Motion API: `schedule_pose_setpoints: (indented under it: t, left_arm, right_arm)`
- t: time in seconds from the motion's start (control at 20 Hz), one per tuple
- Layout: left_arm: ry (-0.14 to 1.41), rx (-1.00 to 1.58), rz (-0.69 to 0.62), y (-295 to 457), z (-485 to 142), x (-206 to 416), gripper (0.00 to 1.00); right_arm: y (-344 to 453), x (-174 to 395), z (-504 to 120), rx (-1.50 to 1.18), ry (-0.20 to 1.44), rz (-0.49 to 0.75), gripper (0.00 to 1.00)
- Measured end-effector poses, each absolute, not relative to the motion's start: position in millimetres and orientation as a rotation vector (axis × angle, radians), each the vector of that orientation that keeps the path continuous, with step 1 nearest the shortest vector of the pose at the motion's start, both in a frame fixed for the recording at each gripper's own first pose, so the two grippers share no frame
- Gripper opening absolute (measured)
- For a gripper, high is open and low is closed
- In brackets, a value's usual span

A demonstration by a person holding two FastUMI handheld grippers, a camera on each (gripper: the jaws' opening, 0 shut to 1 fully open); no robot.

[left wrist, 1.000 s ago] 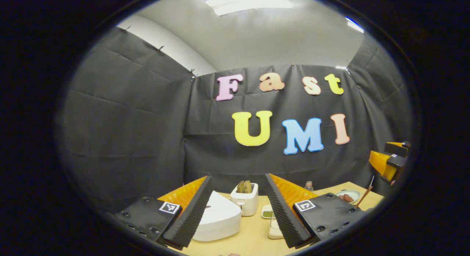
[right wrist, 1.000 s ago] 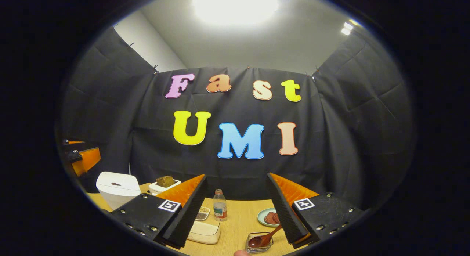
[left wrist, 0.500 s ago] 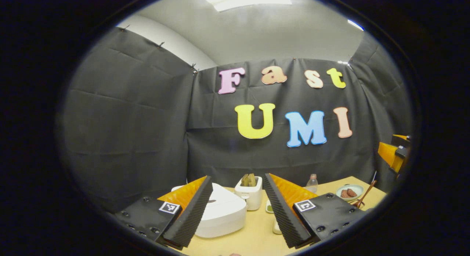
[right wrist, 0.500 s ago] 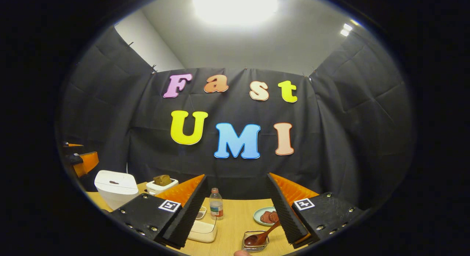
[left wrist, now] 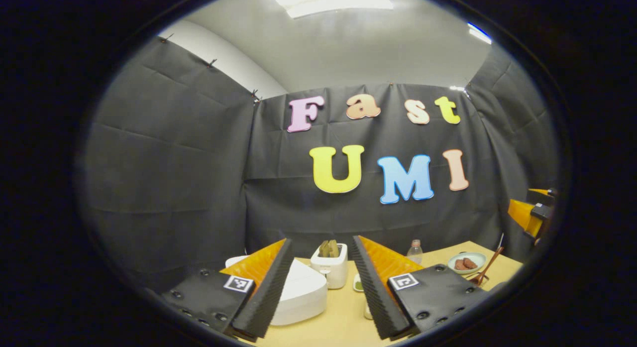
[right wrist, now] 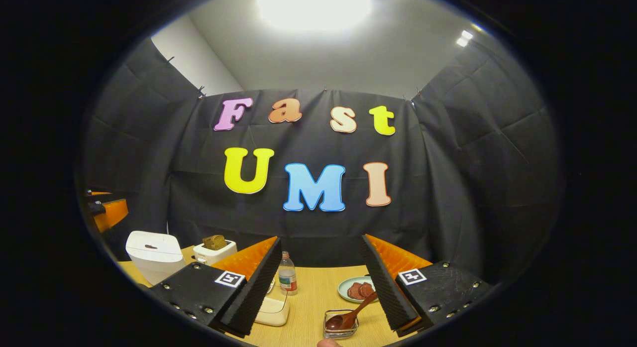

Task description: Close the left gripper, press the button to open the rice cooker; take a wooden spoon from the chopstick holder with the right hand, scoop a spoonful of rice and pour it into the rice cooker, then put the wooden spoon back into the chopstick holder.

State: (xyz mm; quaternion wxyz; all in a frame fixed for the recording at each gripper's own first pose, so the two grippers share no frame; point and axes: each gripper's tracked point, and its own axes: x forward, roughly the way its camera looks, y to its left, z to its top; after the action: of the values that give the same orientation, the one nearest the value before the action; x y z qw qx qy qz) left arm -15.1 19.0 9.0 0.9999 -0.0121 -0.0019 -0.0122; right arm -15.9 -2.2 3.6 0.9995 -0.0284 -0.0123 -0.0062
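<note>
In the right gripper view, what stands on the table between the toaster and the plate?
A small bottle stands between the toaster and the plate, as the right gripper view shows.

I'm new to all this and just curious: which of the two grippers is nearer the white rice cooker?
Left. The left gripper hovers open just in front of the white rice cooker; the right gripper, also open, sees it off to its left.
</note>
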Motion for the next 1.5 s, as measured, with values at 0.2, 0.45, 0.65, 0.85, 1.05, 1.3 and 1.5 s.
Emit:
schedule_pose_setpoints:
  t: [0.2, 0.45, 0.65, 0.85, 1.05, 1.3, 1.5]
  left_arm:
    - [-0.007, -0.012, -0.005, 29.2, 5.9, -12.6, 0.51]
    - [-0.004, -0.03, -0.032, 33.9, 3.9, -5.8, 0.08]
    - [0.018, -0.041, -0.024, 51.4, -2.8, 16.2, 0.08]
    - [0.047, -0.053, -0.014, 77.4, -17.0, 50.3, 0.08]
    - [0.098, -0.069, -0.006, 108.4, -47.0, 89.5, 0.08]
    - [0.193, -0.081, 0.013, 140.9, -104.1, 137.0, 0.08]
    - [0.312, -0.059, 0.0, 148.7, -164.8, 158.7, 0.08]
  right_arm:
    - [-1.1, -19.7, 4.2, -0.047, -0.03, -0.016, 0.96]
    - [0.3, -24.4, 8.1, -0.061, -0.039, -0.024, 0.96]
    - [-1.5, -29.5, 3.6, -0.075, -0.027, -0.041, 0.96]
    - [-6.5, -36.6, -2.2, -0.07, -0.006, -0.083, 0.96]
    - [-17.1, -45.5, -8.3, -0.077, 0.017, -0.143, 0.96]
    - [-29.2, -54.8, -23.3, -0.076, 0.075, -0.22, 0.96]
    - [-31.4, -60.7, -23.6, -0.089, 0.089, -0.256, 0.96]
